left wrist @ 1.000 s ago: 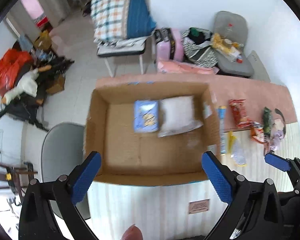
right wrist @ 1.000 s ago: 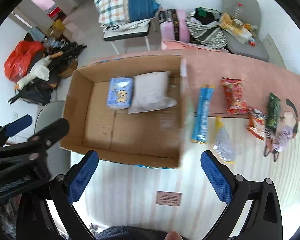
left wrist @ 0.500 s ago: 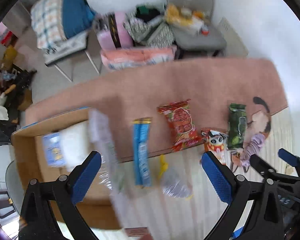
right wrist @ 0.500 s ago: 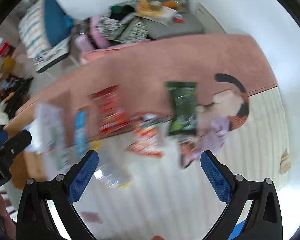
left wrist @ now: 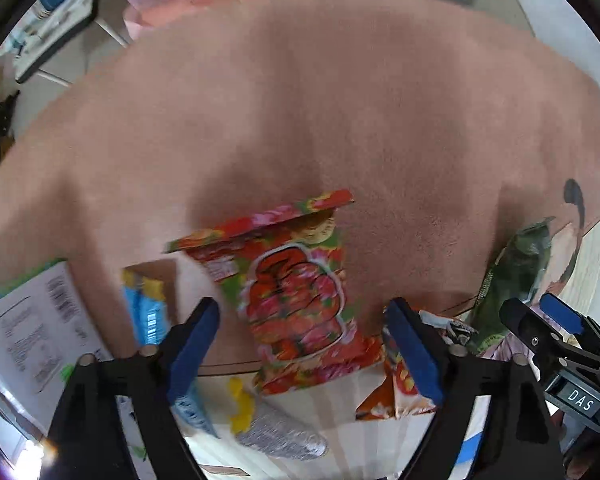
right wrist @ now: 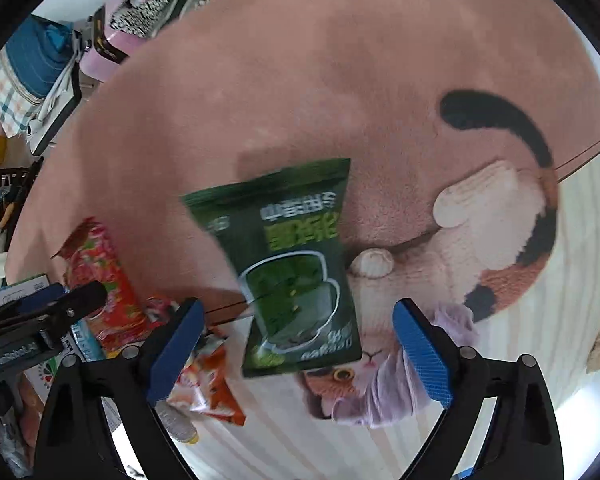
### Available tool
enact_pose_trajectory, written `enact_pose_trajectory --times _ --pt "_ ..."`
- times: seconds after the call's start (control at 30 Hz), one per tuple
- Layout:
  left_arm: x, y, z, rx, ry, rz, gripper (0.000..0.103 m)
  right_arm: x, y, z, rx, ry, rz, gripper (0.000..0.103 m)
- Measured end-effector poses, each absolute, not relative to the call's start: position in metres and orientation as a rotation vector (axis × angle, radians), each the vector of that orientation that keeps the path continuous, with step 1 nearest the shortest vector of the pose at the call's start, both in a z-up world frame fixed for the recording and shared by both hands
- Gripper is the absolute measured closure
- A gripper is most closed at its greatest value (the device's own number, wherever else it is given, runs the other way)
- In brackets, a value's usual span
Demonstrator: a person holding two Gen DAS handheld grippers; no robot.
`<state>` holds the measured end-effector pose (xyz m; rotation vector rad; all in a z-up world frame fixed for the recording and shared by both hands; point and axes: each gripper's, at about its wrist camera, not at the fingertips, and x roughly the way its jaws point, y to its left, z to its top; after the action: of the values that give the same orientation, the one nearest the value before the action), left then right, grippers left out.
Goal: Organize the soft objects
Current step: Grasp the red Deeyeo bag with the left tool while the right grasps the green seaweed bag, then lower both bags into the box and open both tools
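My left gripper (left wrist: 304, 344) is open, its blue pads either side of a red snack packet (left wrist: 296, 300) lying on the pink mat (left wrist: 300, 100). My right gripper (right wrist: 296, 352) is open, its pads either side of a green snack packet (right wrist: 296, 268) on the same mat (right wrist: 300, 80). The red packet also shows at the left of the right wrist view (right wrist: 108, 280). The green packet shows at the right of the left wrist view (left wrist: 512, 276). A blue packet (left wrist: 148, 308), an orange packet (left wrist: 396, 396) and a silver pouch (left wrist: 280, 436) lie near the left gripper.
A white printed box flap (left wrist: 36, 328) stands at the left. The mat carries a cat picture (right wrist: 480, 260) with a lilac cloth (right wrist: 384, 392) on it. Chairs, bags and a pink suitcase (right wrist: 108, 44) stand beyond the mat.
Both grippers have swung right from over the cardboard box and come down close over the mat. The left one now frames the red packet, the right one the green packet.
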<state>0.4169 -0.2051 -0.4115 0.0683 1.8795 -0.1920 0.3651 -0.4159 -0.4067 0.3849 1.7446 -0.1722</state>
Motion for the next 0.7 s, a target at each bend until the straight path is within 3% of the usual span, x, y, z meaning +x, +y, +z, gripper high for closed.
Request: enact_pose_trajectory --times 0.07,0.13,0.2,0.3,0.5,0.7 --pt "0.416 -0.209 -0.422 0.09 1.9 -0.174 0.042 0.364 -0.42 -0.418 0.414 1.764 -0.164 0.013" --pt "0.415 -0.211 -0.426 0.129 1.886 -0.139 0.05 0.362 -0.42 -0.429 0.43 1.787 -0.152 0.024" --pt "0.414 -0.21 -0.422 0.117 1.869 -0.139 0.054 0.362 -0.42 -0.435 0.456 1.793 -0.145 0.046" --pt "0.406 -0.204 -0.406 0.126 1.823 -0.125 0.058 0.36 -0.416 -0.426 0.423 1.759 -0.156 0.063" --pt "0.378 -0.187 -0.345 0.095 1.69 -0.151 0.059 0.348 -0.392 -0.378 0.383 1.678 -0.115 0.066" --pt "0.332 -0.133 -0.255 -0.007 1.534 -0.191 0.059 0.319 -0.324 -0.294 0.342 1.553 0.012 0.066"
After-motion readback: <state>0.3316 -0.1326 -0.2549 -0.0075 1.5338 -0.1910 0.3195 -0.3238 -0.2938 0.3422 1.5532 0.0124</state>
